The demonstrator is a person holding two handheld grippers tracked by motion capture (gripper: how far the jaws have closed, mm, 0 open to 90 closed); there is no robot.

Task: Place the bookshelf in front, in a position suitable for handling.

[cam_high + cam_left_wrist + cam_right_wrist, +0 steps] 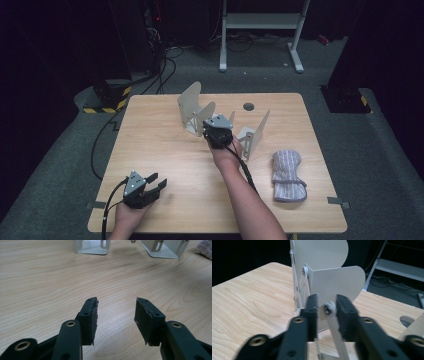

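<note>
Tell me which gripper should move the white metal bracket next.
Right. The right gripper already has its jaws around the white metal bracket; the left gripper sits open near the table's front edge.

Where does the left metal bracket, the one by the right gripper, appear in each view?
High view: the left bracket stands at the far middle of the table, just left of the right gripper.
Left gripper view: at the top edge, left of centre.
Right gripper view: in the centre, with the jaws closed on its screwed strip.
Shared landmark: the wooden table.
</note>
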